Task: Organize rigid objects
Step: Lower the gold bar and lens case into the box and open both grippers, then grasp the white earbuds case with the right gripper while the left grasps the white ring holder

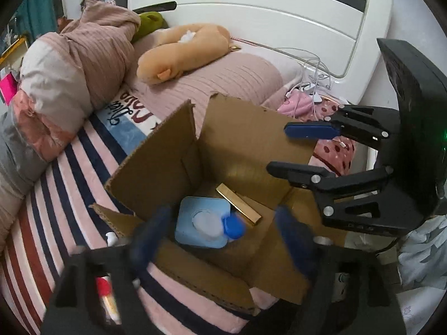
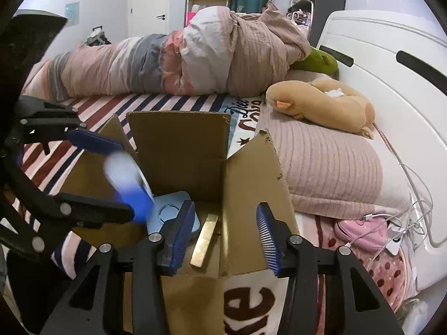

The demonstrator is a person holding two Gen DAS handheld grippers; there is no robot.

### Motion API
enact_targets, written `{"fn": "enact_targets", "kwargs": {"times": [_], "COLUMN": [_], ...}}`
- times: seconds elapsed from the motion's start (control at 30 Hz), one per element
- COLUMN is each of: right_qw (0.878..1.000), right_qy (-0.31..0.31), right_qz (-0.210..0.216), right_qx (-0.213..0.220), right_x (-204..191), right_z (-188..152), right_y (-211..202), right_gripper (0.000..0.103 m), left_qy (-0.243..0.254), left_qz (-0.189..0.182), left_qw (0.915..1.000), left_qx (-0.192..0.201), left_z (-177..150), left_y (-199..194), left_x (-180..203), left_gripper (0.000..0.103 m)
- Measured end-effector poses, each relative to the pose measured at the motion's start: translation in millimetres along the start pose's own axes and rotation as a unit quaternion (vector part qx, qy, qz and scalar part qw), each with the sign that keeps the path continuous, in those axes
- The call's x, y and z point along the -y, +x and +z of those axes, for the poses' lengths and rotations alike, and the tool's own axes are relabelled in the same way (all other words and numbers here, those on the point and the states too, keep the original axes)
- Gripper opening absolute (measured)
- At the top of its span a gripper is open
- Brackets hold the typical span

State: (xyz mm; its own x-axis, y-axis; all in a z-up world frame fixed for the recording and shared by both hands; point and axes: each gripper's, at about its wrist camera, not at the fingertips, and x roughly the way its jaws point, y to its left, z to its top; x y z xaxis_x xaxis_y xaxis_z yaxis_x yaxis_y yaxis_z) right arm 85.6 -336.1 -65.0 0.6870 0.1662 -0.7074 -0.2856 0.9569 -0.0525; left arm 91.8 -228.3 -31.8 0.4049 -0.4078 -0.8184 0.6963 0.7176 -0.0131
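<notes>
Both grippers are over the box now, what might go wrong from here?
1. The blurred white bottle with a blue cap is between the left gripper's fingers over the cardboard box; it may land hard on the light blue case.
2. The right gripper hangs close by, so the two could collide.
3. The upright flaps could catch a finger.

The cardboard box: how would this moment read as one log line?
cardboard box: open on bed | inside: blue container, gold bar | left gripper: open above box | right gripper: open, empty
</notes>
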Motion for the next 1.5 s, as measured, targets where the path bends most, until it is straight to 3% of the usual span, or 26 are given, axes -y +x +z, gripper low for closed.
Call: {"fn": "enact_targets", "kwargs": {"times": [0.13,0.2,0.4,0.57,0.7,0.9,1.0,1.13,1.17,1.23,1.27,1.37,1.5], "right_qw": [1.0,1.0,0.99,0.973,0.971,0.977,0.979,0.982,0.983,0.983,0.984,0.983,0.974], "right_qy": [0.003,0.004,-0.026,-0.07,-0.092,-0.037,-0.015,-0.015,-0.013,-0.018,-0.022,-0.039,-0.061], "right_qz": [0.005,0.019,0.119,0.21,0.219,0.18,0.157,0.151,0.153,0.155,0.152,0.15,0.183], "right_qx": [0.005,0.016,0.073,0.069,0.0,-0.111,-0.129,-0.11,-0.102,-0.098,-0.095,-0.1,-0.119], "right_x": [-5,-12,-68,-146,-206,-229,-224,-225,-225,-226,-225,-226,-225], "right_z": [2,6,28,44,39,16,15,22,25,25,22,17,1], "right_y": [-2,-6,-30,-26,17,124,169,196,198,198,194,183,163], "right_gripper": [0.048,0.048,0.049,0.051,0.053,0.063,0.065,0.065,0.062,0.055,0.054,0.054,0.055], "left_qy": [-0.003,-0.013,-0.088,-0.158,-0.196,-0.238,-0.247,-0.246,-0.245,-0.243,-0.243,-0.235,-0.222], "left_qz": [0.006,0.033,0.147,0.195,0.189,0.155,0.136,0.139,0.142,0.136,0.126,0.118,0.112], "left_qw": [0.9992,0.9972,0.9799,0.9639,0.9595,0.9572,0.9581,0.958,0.9582,0.9596,0.9611,0.9642,0.9679], "left_qx": [0.039,0.066,0.102,0.089,0.073,0.057,0.053,0.047,0.043,0.04,0.035,0.037,0.041], "left_z": [-7,-19,-77,-147,-194,-232,-235,-237,-237,-239,-240,-242,-241], "left_y": [-30,-55,-108,-107,-83,-47,-32,-13,-6,3,9,16,18], "left_x": [-5,-16,-83,-138,-162,-183,-187,-187,-188,-190,-191,-190,-192], "left_gripper": [0.092,0.092,0.098,0.098,0.098,0.098,0.098,0.097,0.095,0.067,0.047,0.039,0.041]}}
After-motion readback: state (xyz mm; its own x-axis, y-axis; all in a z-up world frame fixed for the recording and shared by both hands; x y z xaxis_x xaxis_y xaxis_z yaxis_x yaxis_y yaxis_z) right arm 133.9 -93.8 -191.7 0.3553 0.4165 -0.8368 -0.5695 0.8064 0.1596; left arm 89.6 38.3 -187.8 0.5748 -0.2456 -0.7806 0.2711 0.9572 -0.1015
